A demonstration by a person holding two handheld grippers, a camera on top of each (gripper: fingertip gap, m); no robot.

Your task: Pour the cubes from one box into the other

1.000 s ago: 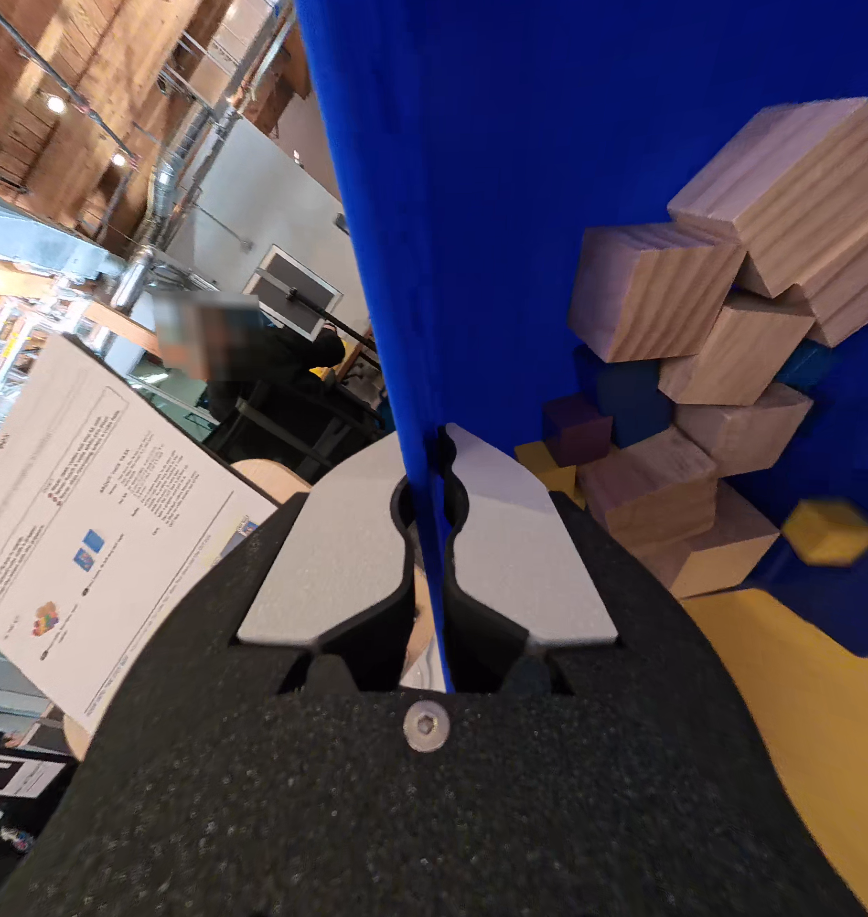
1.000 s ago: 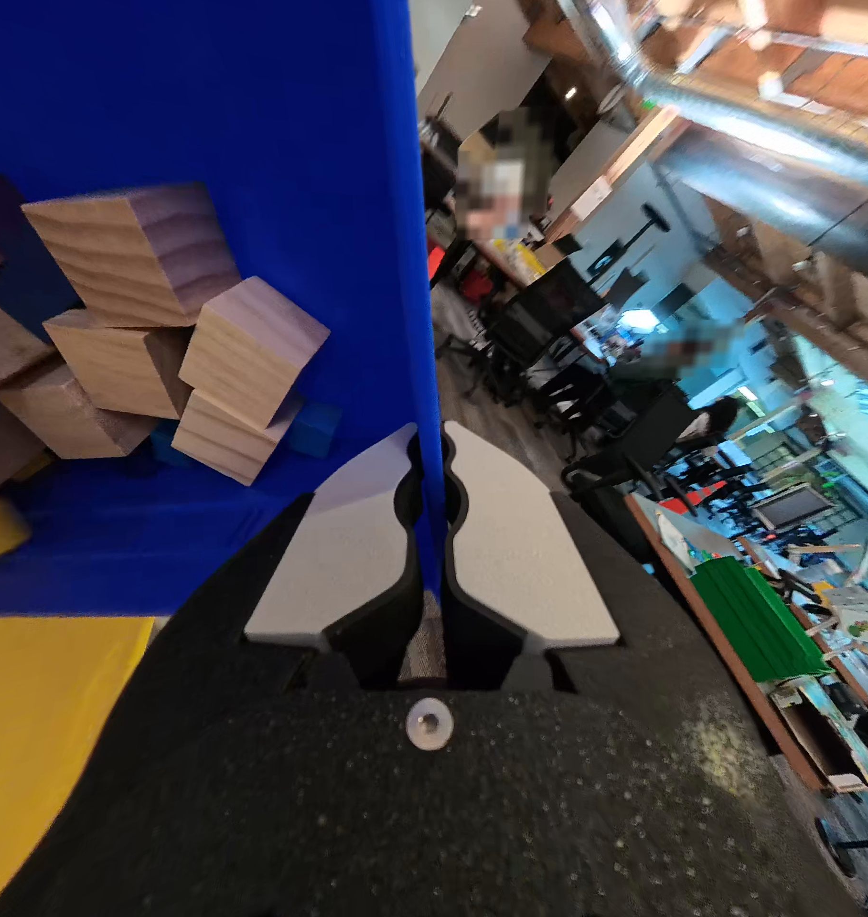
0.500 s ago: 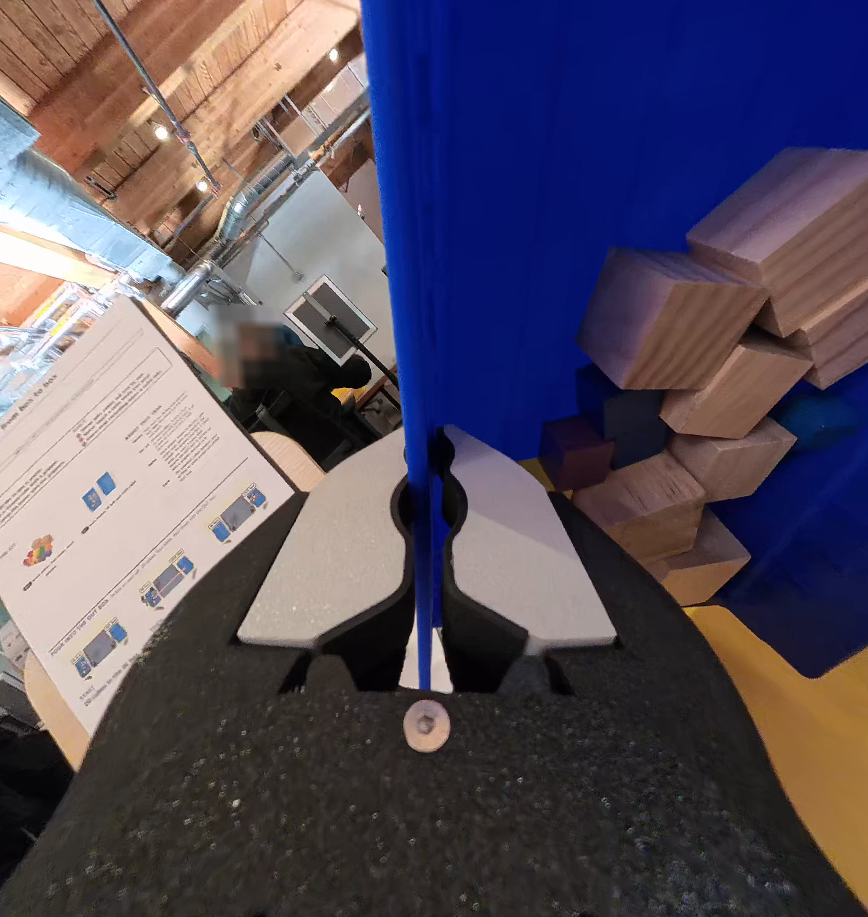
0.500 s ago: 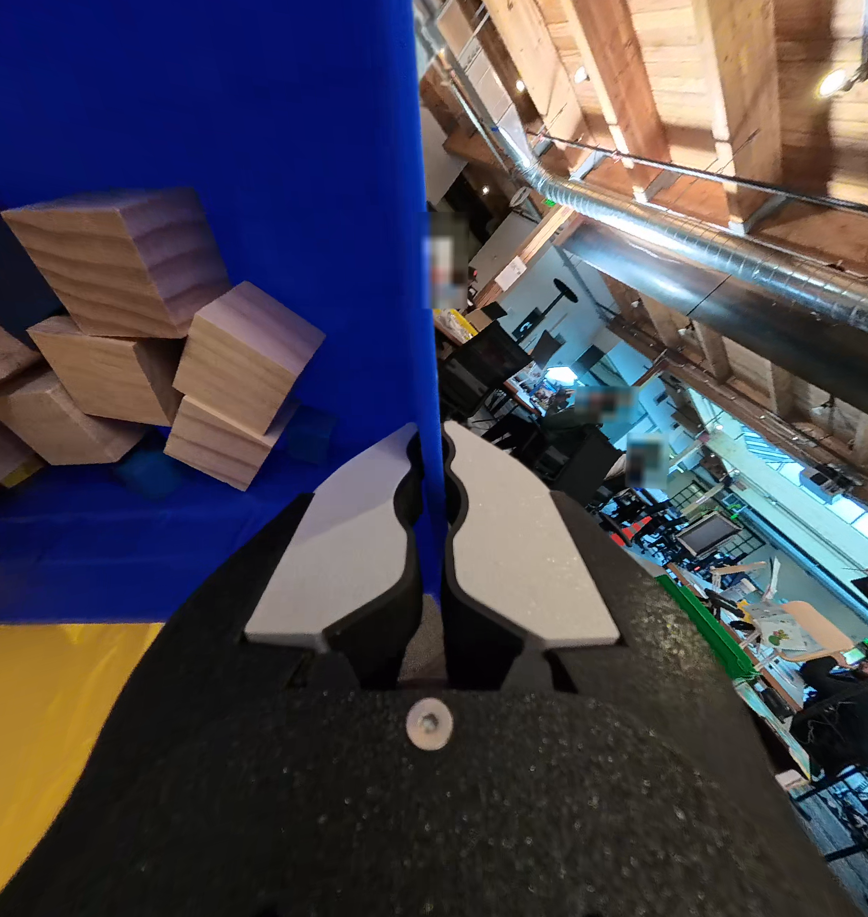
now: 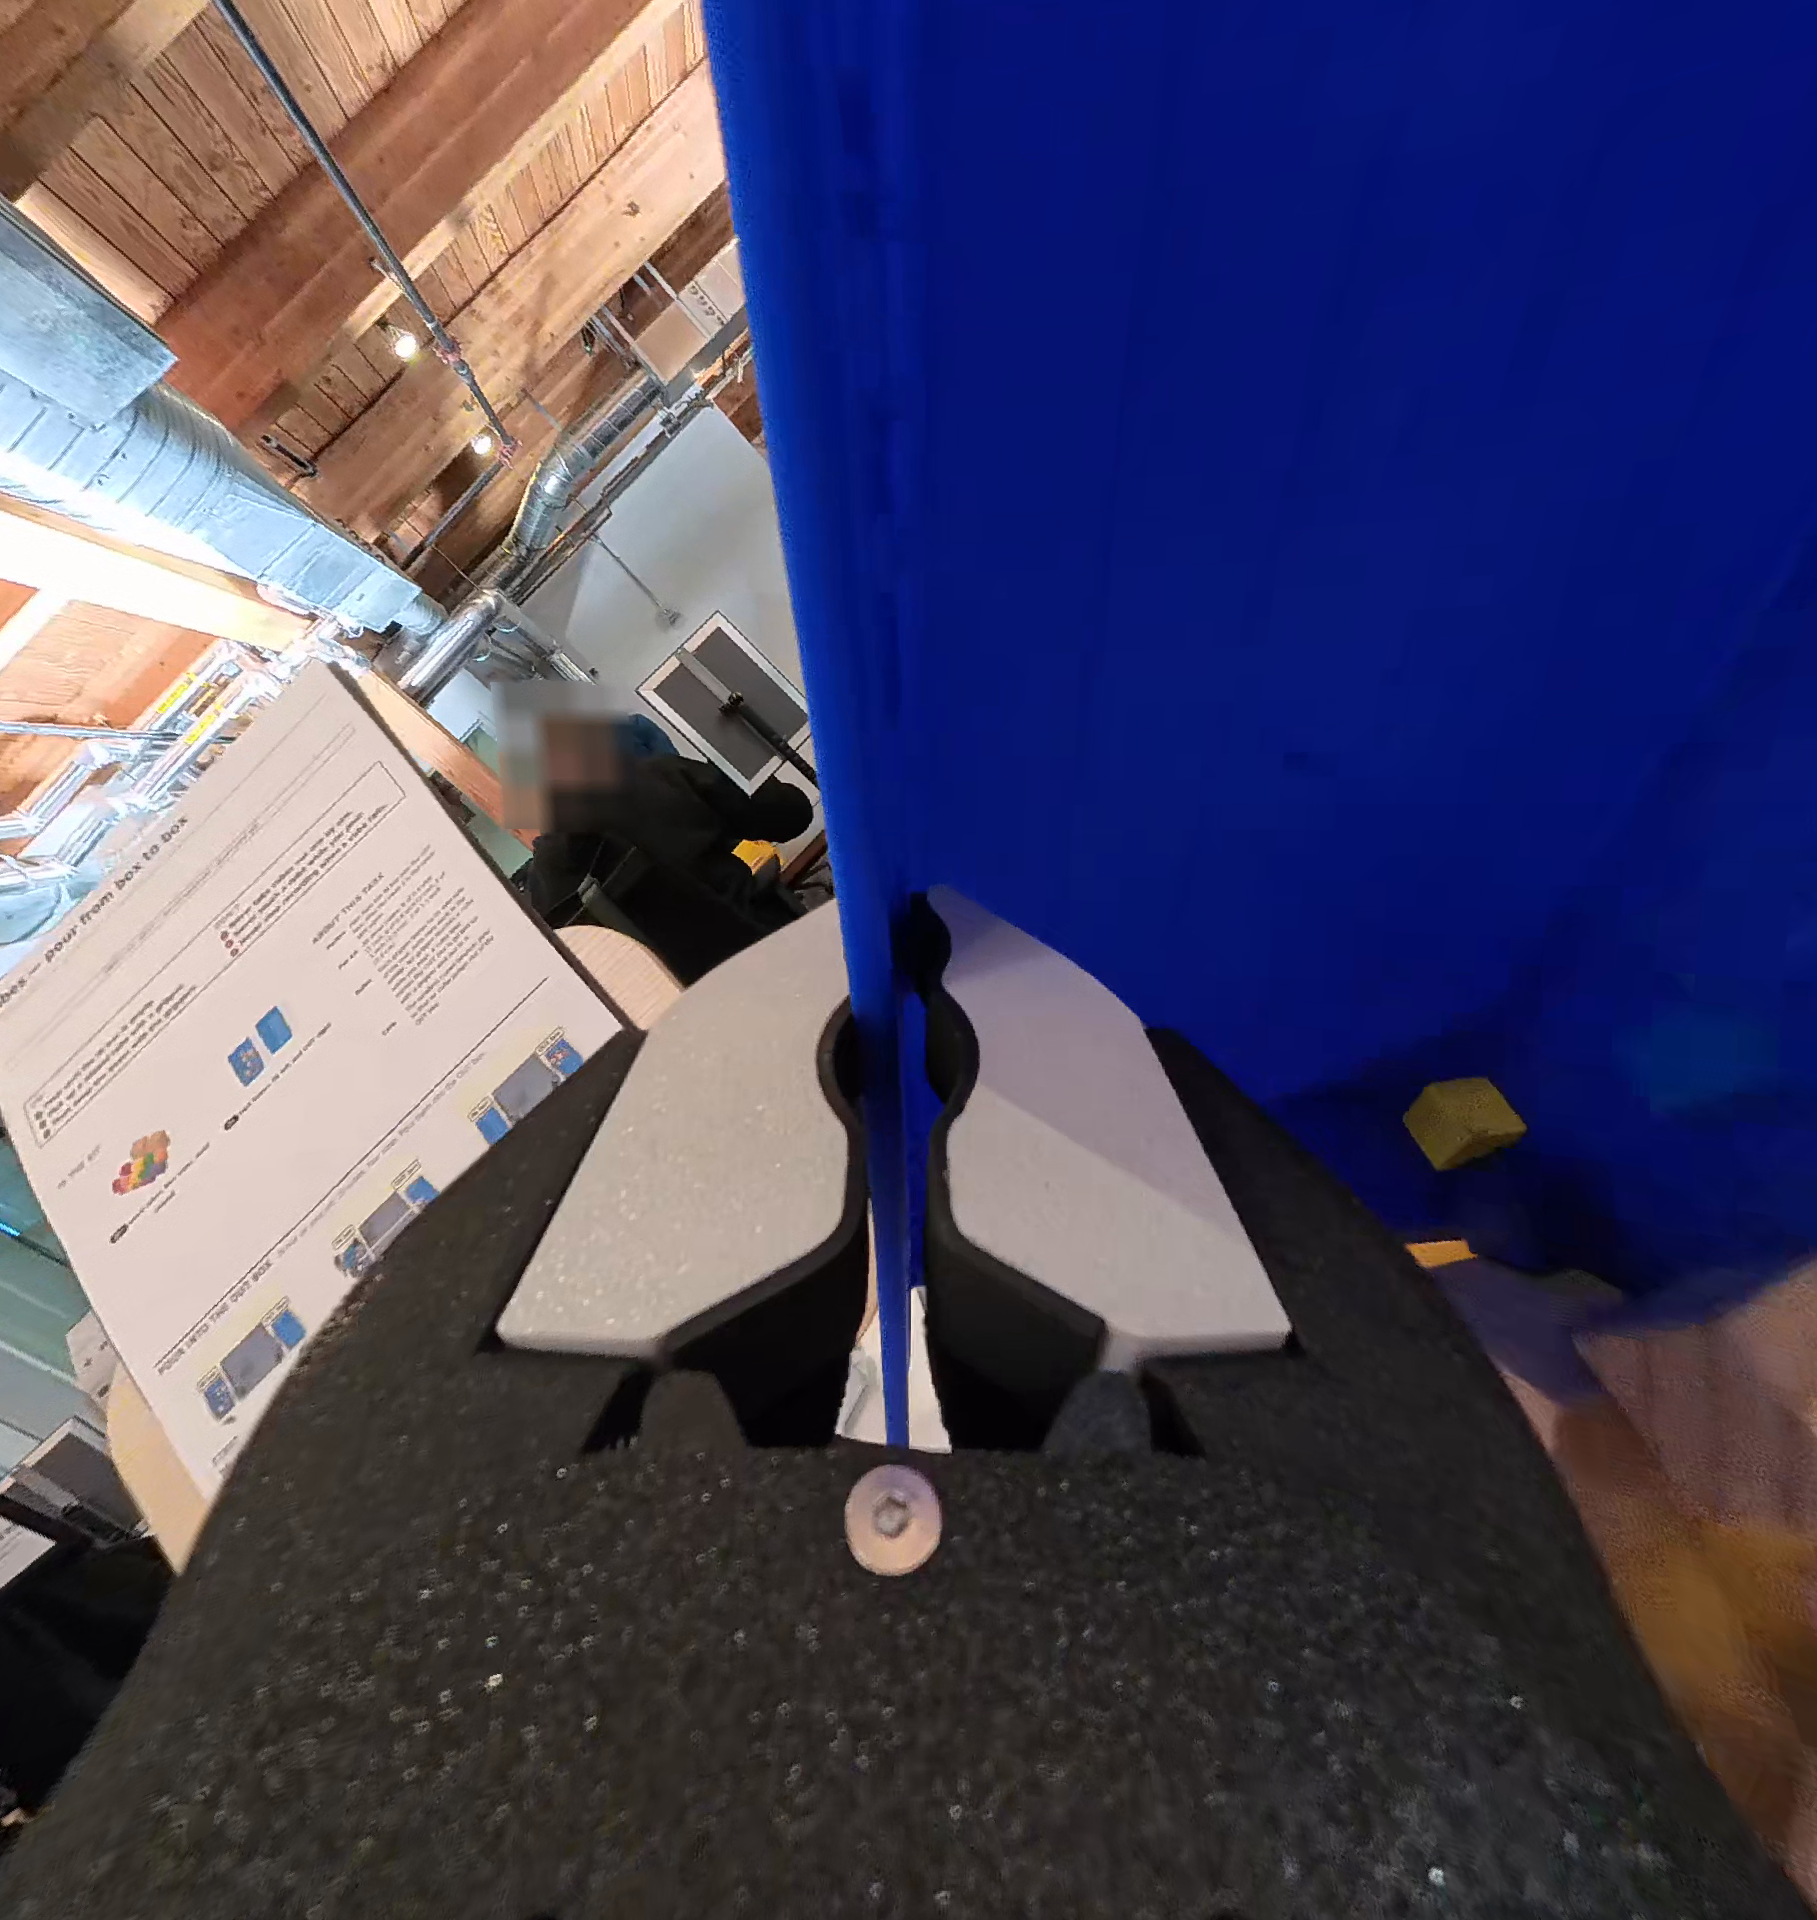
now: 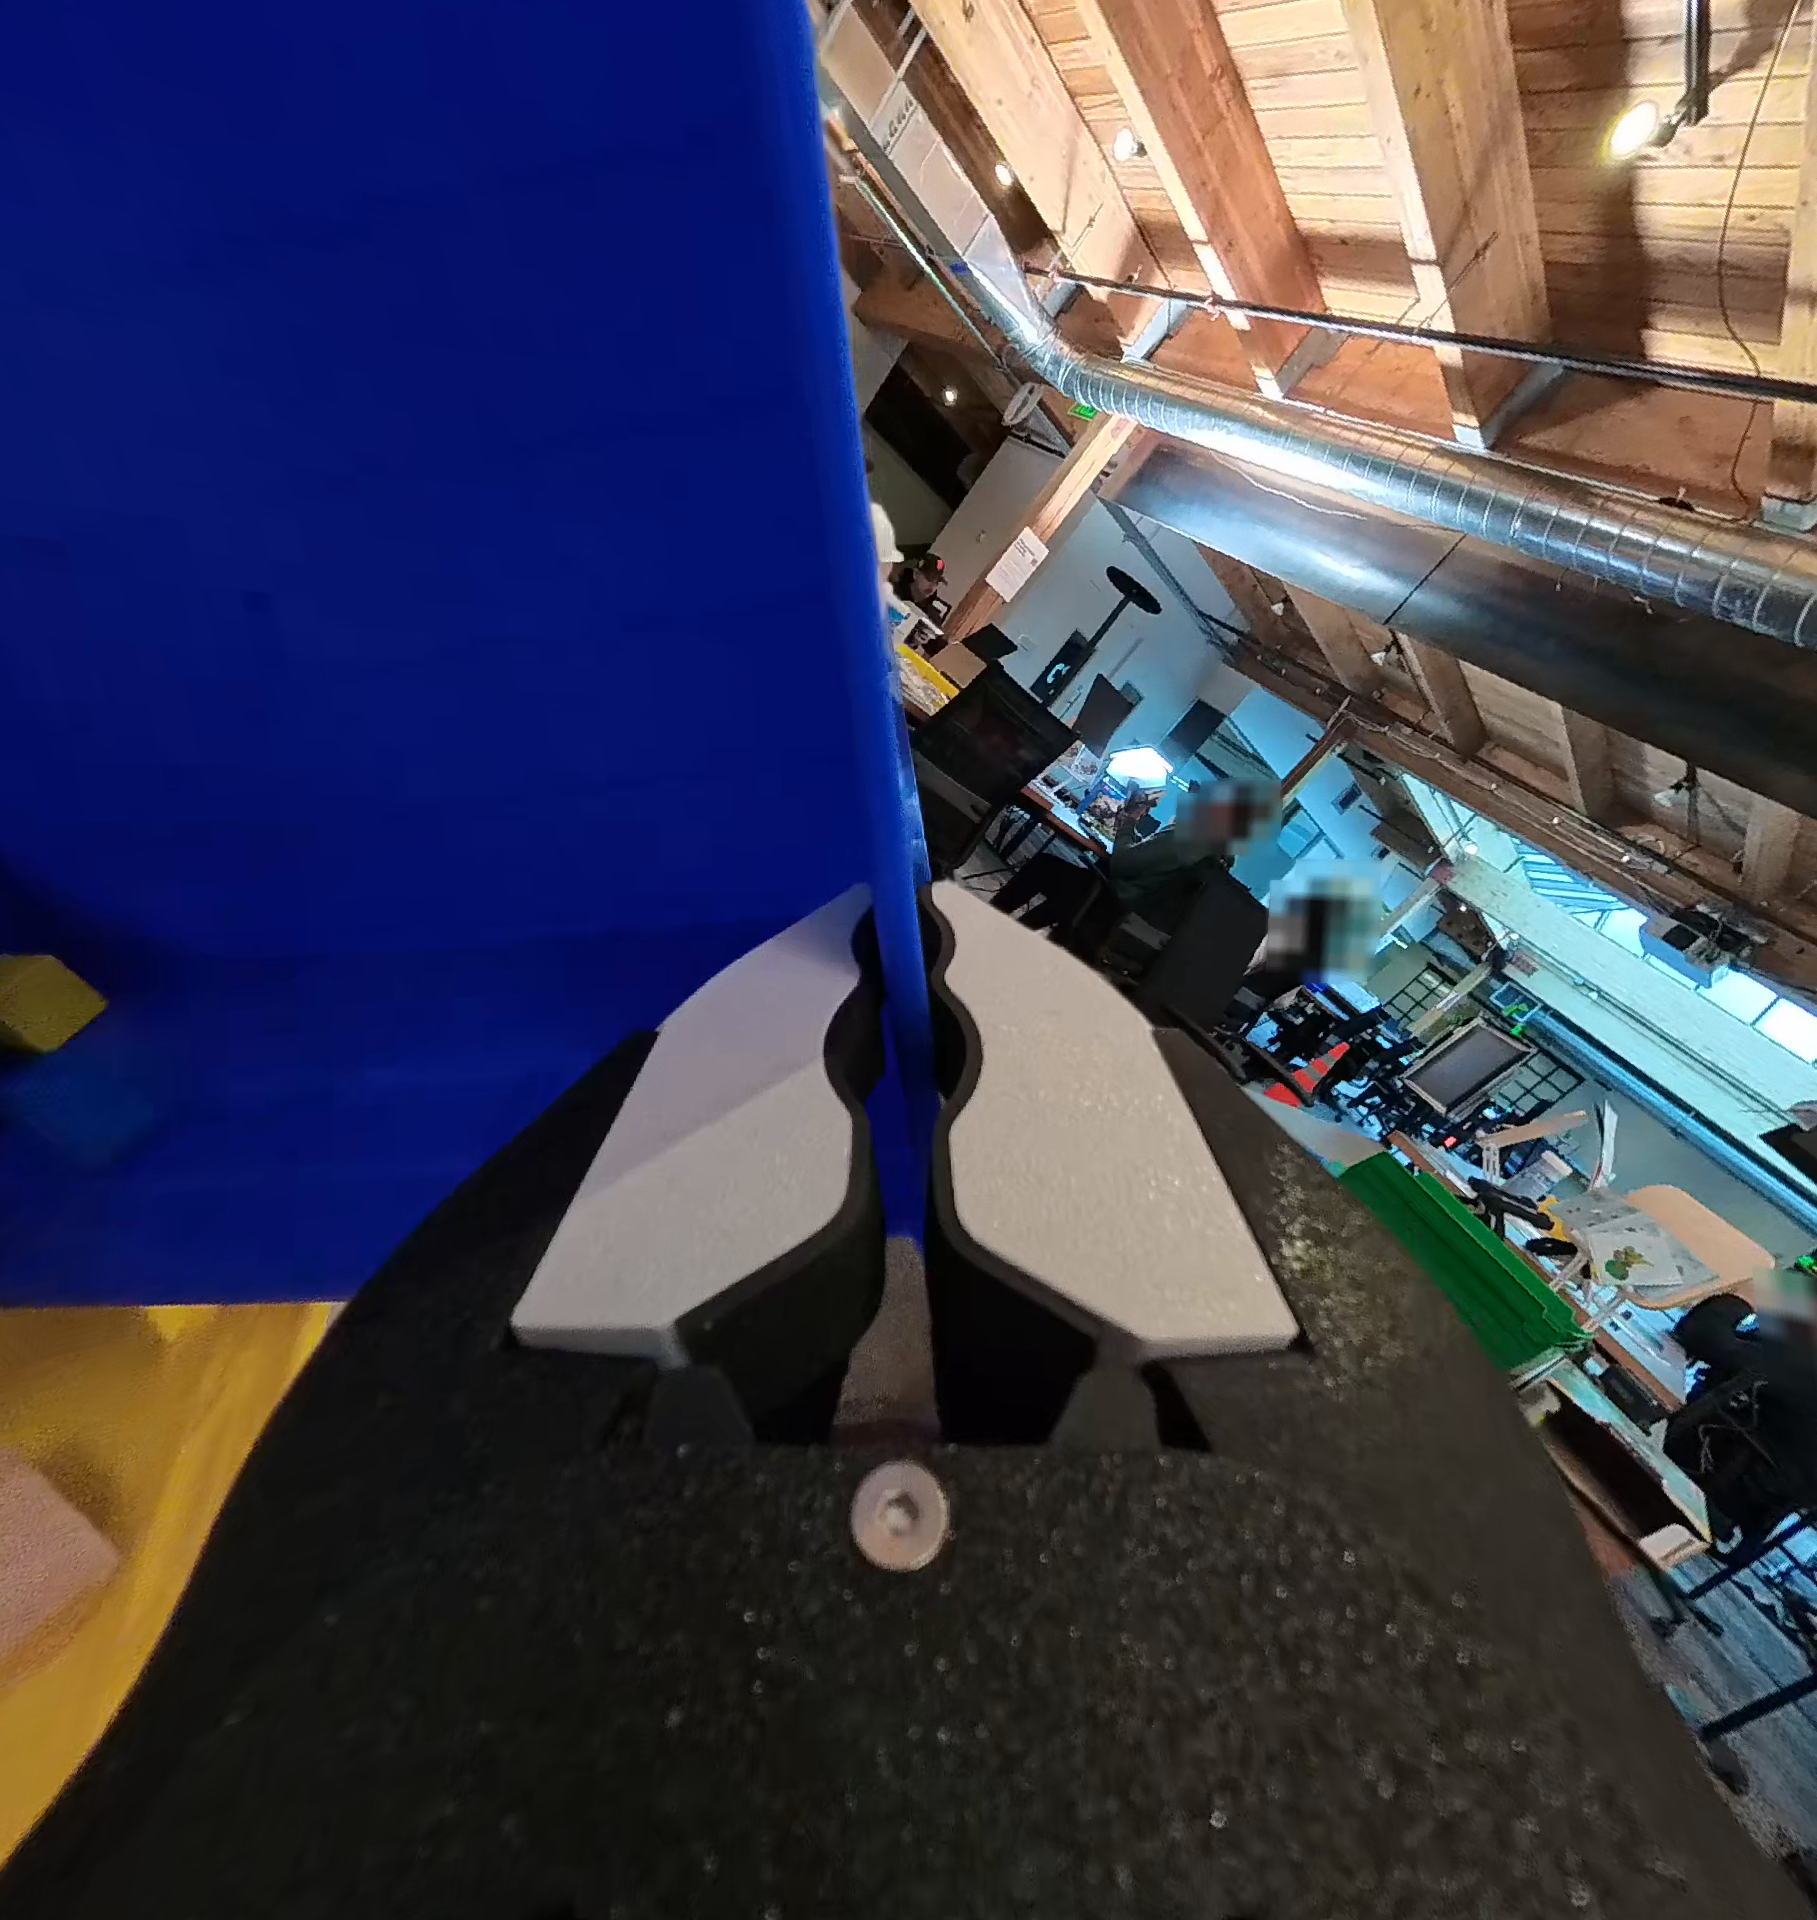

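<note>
The left gripper point(image 5: 888, 997) is clamped on the thin side wall of the blue box point(image 5: 1299, 520), one grey finger on the outside and the other inside, the wall running straight up between them. The right gripper point(image 6: 899, 997) pinches the opposite side wall of the same blue box point(image 6: 395, 520) in the same way, its jaws pressed narrow against the wall. The box is tipped steeply, its interior facing both cameras as broad bare blue surfaces.

Inside the box, a small yellow cube point(image 5: 1463, 1122) sits low near the open edge; in the right wrist view the same yellow cube point(image 6: 26, 1003) shows at the far left, with a small blue cube point(image 6: 78, 1112) just below it, blurred. Below the blue box's rim lies the yellow box point(image 6: 104, 1382), its surface spreading under the opening. Blurred wooden cubes point(image 5: 1735, 1455) fill the lower right corner of the left wrist view, below the blue rim; one pale wooden cube point(image 6: 10, 1538) lies on the yellow surface at the left edge of the right wrist view.

Beyond the left gripper a white instruction sheet point(image 5: 260, 1039) stands tilted, with a person in dark clothing point(image 5: 665, 842) behind it. Overhead are wooden ceiling beams point(image 6: 1351, 156) and a metal duct point(image 6: 1506, 520).
</note>
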